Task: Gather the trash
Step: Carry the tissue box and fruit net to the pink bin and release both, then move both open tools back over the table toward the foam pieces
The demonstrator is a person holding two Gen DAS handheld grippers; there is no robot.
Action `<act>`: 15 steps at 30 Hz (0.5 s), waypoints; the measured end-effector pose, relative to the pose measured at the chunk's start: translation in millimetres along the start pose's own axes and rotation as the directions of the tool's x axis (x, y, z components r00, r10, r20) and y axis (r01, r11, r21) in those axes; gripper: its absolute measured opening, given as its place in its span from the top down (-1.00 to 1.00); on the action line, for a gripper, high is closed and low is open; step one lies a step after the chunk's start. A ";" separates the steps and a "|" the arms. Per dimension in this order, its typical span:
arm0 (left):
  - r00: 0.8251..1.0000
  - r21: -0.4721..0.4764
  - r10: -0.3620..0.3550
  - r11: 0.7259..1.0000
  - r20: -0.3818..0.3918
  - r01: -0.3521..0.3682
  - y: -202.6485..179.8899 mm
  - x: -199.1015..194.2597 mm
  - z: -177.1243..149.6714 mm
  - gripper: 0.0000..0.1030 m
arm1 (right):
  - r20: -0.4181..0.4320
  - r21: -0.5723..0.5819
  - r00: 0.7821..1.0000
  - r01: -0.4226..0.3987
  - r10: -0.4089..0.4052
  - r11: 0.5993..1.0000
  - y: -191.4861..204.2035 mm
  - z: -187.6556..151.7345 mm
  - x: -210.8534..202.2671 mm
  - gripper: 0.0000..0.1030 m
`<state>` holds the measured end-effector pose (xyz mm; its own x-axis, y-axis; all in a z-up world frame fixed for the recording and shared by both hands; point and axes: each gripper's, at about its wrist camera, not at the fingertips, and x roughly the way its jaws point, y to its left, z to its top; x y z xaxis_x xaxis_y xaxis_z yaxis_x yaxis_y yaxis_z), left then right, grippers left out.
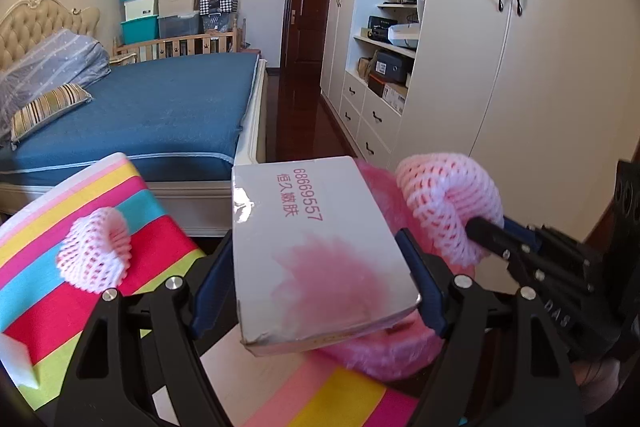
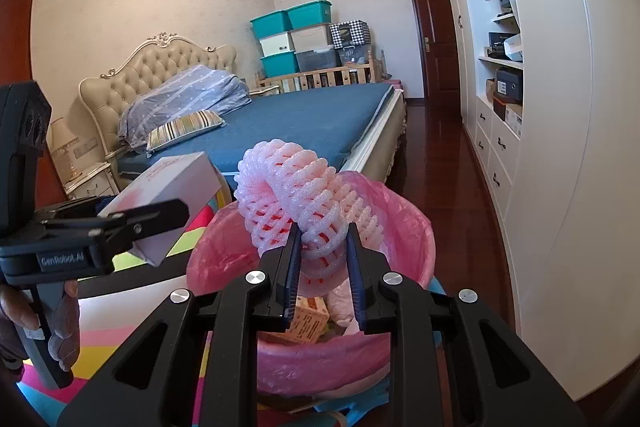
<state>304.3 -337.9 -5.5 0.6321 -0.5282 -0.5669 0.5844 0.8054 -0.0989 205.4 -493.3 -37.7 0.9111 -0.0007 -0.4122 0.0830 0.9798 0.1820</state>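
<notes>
Evidently the collecting was well under way but not finished; the right gripper (image 2: 322, 247) had its jaws clamped on a pink-and-white foam mesh fruit sleeve (image 2: 304, 195), which it held just above the mouth of a round bin lined with a pink plastic bag (image 2: 416, 227); the sleeve had not yet been let go. Inside the bin some rubbish already lay, among it a small orange-printed carton (image 2: 308, 319) and pale crumpled wrapping, so earlier pieces appeared to have been dealt with. The left gripper (image 1: 320, 267) was gripping a flat white cardboard box with pink printing (image 1: 312, 247) between its blue pads, the box carried in the air beside the bin and over a striped, many-coloured mat (image 1: 152, 203); from the right wrist view the same box sat to the left of the bin, not yet above it. One more foam mesh sleeve (image 1: 96, 251) rested on the striped mat, untouched, well clear of both grippers. By my reckoning two items were in hand and awaiting release into the bag, and at least that loose sleeve remained to be fetched; whether more rubbish lay elsewhere in the bedroom I could not tell.
</notes>
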 end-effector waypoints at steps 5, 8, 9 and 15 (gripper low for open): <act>1.000 -0.013 0.005 1.000 0.004 -0.004 2.8 12.6 7.3 -0.56 | 0.016 -0.019 1.000 0.022 -0.022 1.000 -3.2 0.6 6.8 0.08; 0.999 -0.032 0.039 0.999 0.018 -0.039 12.7 4.5 3.2 -0.73 | 0.046 -0.024 0.998 0.039 -0.038 0.999 -4.6 -1.3 -0.6 -0.30; 0.998 -0.039 0.056 0.998 0.025 -0.055 18.5 -1.4 0.3 -0.75 | 0.046 -0.027 0.998 0.044 -0.043 0.999 -4.7 -2.5 -3.3 -0.30; 0.983 -0.059 0.178 0.983 0.051 -0.175 55.8 -48.9 -26.6 -0.90 | 0.056 -0.049 0.998 0.041 -0.039 0.998 3.8 -5.7 -18.6 -0.30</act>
<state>292.5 -259.9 -5.0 0.7512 -0.3894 -0.5330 0.4340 0.8998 -0.0458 186.4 -488.4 -34.4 0.9283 -0.0496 -0.3686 0.1007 0.9876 0.1206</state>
